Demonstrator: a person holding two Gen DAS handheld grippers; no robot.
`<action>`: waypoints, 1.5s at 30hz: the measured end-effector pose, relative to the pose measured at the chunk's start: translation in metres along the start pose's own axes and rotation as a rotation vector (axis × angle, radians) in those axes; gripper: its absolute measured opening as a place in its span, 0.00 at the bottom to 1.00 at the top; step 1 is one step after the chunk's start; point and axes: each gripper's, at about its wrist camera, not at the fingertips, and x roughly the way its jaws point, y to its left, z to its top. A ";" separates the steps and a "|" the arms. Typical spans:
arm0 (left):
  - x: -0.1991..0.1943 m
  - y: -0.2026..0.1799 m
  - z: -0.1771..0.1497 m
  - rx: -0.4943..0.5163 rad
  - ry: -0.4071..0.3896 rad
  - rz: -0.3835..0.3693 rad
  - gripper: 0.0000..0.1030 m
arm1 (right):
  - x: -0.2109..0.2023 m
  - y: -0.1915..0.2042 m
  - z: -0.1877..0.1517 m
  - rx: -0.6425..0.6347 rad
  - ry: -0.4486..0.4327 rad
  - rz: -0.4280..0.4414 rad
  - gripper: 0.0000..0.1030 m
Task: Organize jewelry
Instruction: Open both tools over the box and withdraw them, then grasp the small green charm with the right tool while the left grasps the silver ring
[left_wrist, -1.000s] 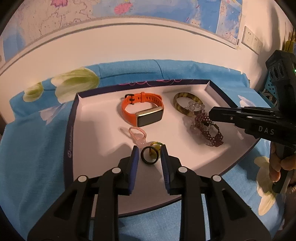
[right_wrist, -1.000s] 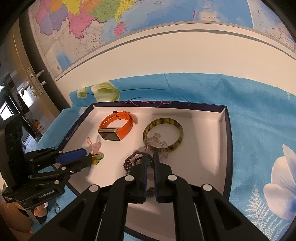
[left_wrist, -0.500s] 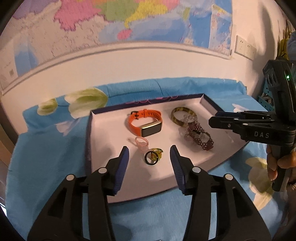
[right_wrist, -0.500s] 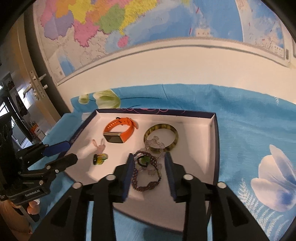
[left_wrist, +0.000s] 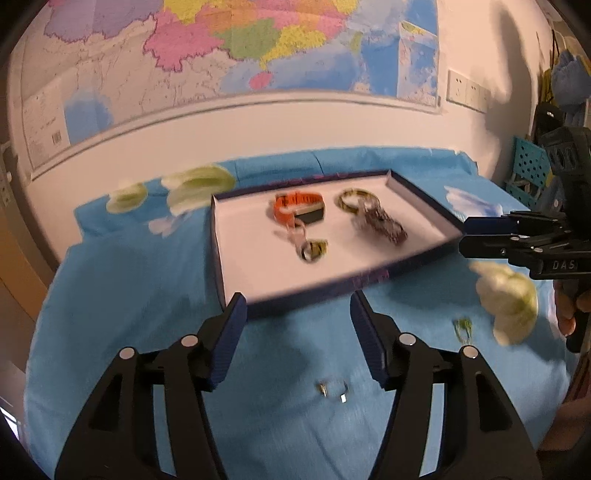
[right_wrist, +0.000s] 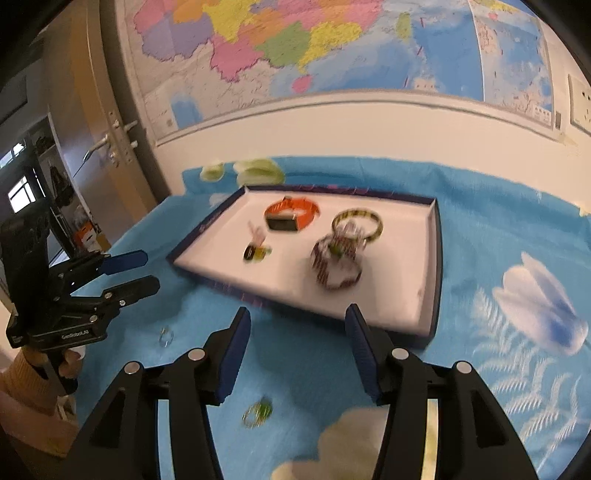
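Both your grippers, left (left_wrist: 295, 317) and right (right_wrist: 295, 328), have jaws just opened, empty, clear of the tray (left_wrist: 236, 280) holding watch (left_wrist: 299, 210) and bracelets; rings (left_wrist: 332, 391) remain on the cloth.

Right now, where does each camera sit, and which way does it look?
Left wrist: on the left hand-held gripper, looking down at the tray; own open fingers, the right hand-held gripper at right.
Right wrist: on the right hand-held gripper, facing the tray; own open fingers, left hand-held gripper, a hand.
Shared: tray, orange watch, map.
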 end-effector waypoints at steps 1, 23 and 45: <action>-0.001 -0.001 -0.005 0.001 0.005 -0.001 0.56 | -0.001 0.002 -0.004 0.000 0.006 -0.002 0.50; 0.008 -0.023 -0.039 0.022 0.133 -0.071 0.48 | 0.012 0.029 -0.060 0.008 0.124 0.015 0.37; 0.019 -0.025 -0.043 -0.001 0.190 -0.074 0.22 | 0.015 0.027 -0.061 -0.002 0.117 -0.049 0.06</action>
